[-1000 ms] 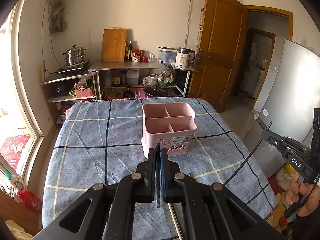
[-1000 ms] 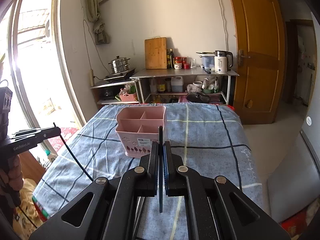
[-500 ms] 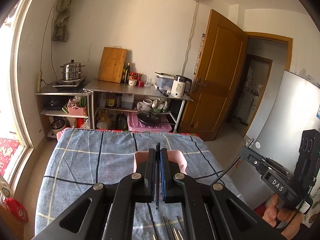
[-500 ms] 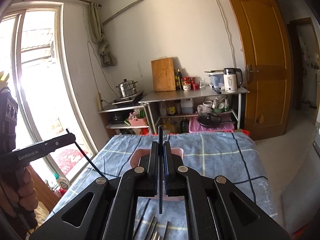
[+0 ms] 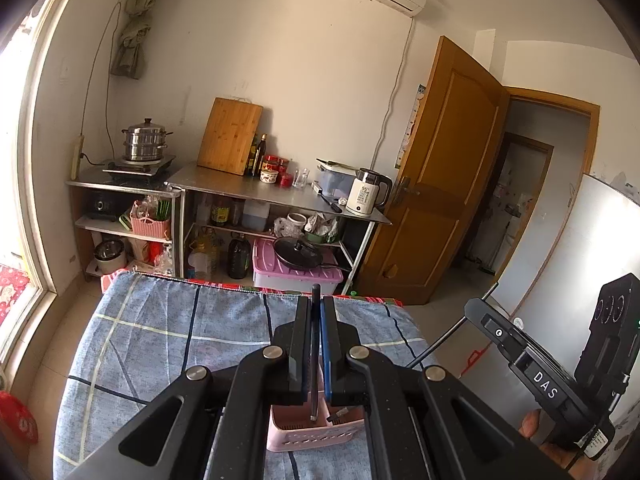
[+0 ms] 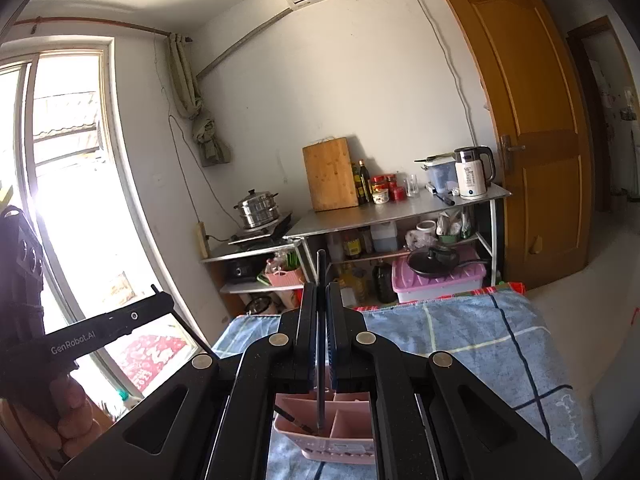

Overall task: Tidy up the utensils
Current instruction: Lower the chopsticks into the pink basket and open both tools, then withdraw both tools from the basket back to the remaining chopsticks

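A pink utensil caddy (image 5: 288, 436) (image 6: 348, 412) with divided compartments stands on the blue checked tablecloth (image 5: 160, 340) (image 6: 460, 332), right under both grippers. My left gripper (image 5: 316, 304) is shut on a black chopstick (image 5: 314, 392) whose lower tip hangs over the caddy. My right gripper (image 6: 321, 286) is shut on another black chopstick (image 6: 320, 264), and its tip reaches into a compartment. In the right wrist view, the left gripper's chopstick tip (image 6: 294, 420) slants into the caddy from the left. Each gripper's body hides most of the caddy.
Behind the table's far edge stands a metal shelf (image 5: 280, 196) with a kettle (image 5: 366, 192), a cutting board, bottles and pots. A wooden door (image 5: 448, 184) is open on the right, next to a white fridge (image 5: 592, 248). The window (image 6: 68, 184) is on the left.
Both grippers have moved forward and up over the caddy, which has slid from mid-view to below the fingers. Each keeps hold of its chopstick.
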{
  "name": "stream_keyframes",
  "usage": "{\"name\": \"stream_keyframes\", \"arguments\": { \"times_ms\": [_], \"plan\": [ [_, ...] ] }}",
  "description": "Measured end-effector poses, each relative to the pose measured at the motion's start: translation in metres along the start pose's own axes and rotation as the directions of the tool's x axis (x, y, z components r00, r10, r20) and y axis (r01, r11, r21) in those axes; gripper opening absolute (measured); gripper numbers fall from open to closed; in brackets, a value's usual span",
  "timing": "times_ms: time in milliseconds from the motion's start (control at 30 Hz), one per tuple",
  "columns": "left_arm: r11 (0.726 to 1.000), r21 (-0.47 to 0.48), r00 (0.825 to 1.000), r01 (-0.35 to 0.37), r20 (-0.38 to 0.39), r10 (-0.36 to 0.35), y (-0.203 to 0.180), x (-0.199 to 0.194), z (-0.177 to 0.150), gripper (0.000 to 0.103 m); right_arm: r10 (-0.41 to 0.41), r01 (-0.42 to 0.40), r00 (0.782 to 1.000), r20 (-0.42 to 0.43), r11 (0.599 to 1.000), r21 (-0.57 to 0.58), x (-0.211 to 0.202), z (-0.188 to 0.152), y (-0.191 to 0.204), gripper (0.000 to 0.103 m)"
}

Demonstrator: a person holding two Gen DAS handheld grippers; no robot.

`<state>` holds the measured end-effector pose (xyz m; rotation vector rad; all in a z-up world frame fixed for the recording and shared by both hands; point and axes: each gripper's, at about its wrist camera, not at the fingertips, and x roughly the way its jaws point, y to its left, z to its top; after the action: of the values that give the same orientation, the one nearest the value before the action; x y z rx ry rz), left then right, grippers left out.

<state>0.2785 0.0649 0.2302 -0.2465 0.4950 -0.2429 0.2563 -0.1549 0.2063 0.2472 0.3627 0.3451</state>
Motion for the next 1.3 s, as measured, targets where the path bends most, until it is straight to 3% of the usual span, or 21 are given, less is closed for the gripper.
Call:
{"name": "stream_keyframes", "arguments": {
  "times_ms": [267, 533, 633, 700, 800, 1033, 1300],
  "plan": [
    [0.998, -0.056, 0.997, 0.003, -0.083, -0.007, 0.024, 0.046, -0.026, 0.004, 0.01, -0.007, 0.998, -0.054, 0.999, 0.049, 0.038, -0.021, -0.014, 0.004],
    [0.993, -0.111, 0.987, -0.029, -0.162, 0.011, 0.049, 0.078, -0.055, 0.004, 0.016, -0.001, 0.987, -0.163, 0.996, 0.093, 0.069, -0.053, -0.032, 0.005],
    [0.992, -0.115, 0.986, -0.046, -0.162, 0.027, 0.054, 0.079, -0.056, 0.011, 0.017, 0.002, 0.979, -0.202, 0.996, 0.092, 0.074, -0.059, -0.035, 0.005],
    [0.991, -0.124, 0.988, -0.05, -0.154, 0.031, 0.057, 0.076, -0.056, 0.031, 0.006, 0.01, 0.978, -0.209, 0.997, 0.078, 0.073, -0.059, -0.036, 0.009],
    [0.991, -0.126, 0.993, -0.052, -0.114, 0.038, 0.061, 0.064, -0.054, 0.045, -0.007, 0.02, 0.981, -0.195, 0.998, 0.062, 0.064, -0.055, -0.037, 0.016],
    [0.992, -0.102, 0.996, -0.078, -0.059, 0.072, 0.06, 0.024, -0.061, 0.045, -0.021, 0.03, 0.984, -0.178, 0.998, 0.048, 0.031, -0.054, -0.041, 0.02],
    [0.995, -0.05, 0.996, -0.084, -0.025, 0.083, 0.043, -0.027, -0.103, 0.045, -0.031, 0.032, 0.987, -0.155, 0.999, 0.006, -0.028, -0.072, -0.032, 0.021]
  ]
}}
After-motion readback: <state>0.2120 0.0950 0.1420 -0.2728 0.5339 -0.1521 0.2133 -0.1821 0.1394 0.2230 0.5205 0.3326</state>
